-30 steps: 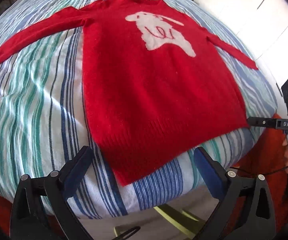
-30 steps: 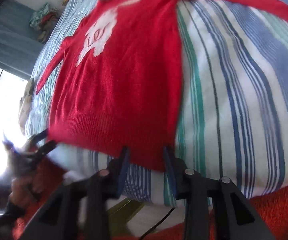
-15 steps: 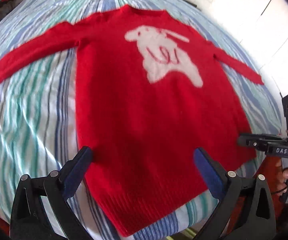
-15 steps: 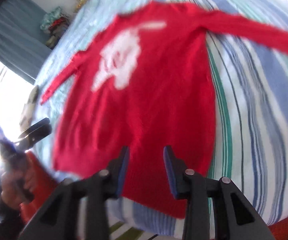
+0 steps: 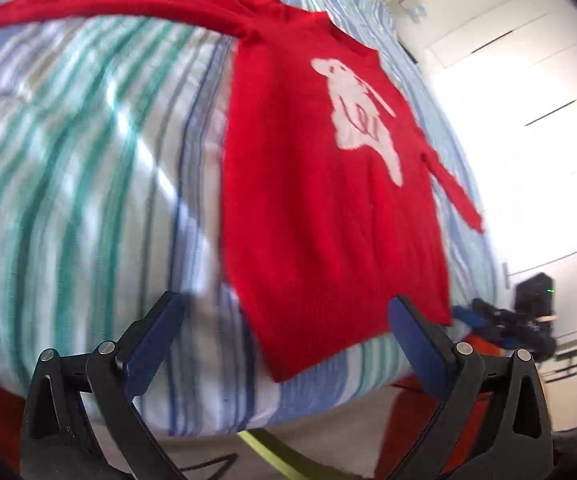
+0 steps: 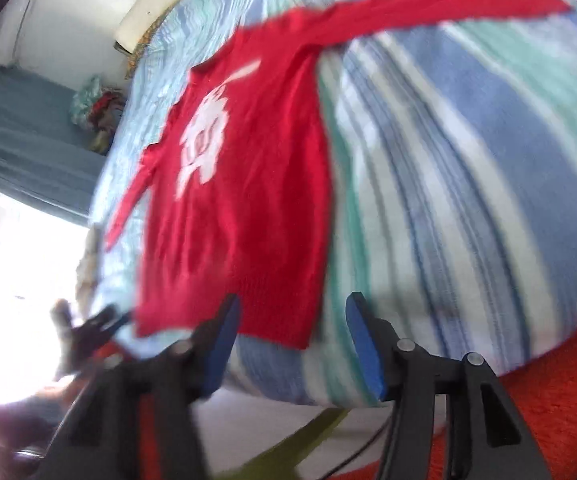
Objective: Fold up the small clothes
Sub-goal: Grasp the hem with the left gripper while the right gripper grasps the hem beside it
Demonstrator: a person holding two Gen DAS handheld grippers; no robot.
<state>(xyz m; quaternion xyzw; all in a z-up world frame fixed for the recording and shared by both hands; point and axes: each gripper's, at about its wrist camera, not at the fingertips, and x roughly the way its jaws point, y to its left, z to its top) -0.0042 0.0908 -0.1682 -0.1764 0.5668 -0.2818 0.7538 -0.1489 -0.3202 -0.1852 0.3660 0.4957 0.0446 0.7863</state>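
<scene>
Lying flat on the striped bed (image 5: 88,184), the red sweater (image 5: 312,208) (sleeves outspread) is ungripped; left gripper (image 5: 288,320) jaws gape wide, right gripper (image 6: 292,316) jaws have just been opening, both empty.

Our left gripper (image 5: 284,320): black frame, two blue pads (image 5: 156,344), silver screws at the joints. Our right gripper (image 6: 292,328): the same black frame, blue pads (image 6: 364,344), silver screws; seen from the left camera it carries a black box with a green light.
</scene>
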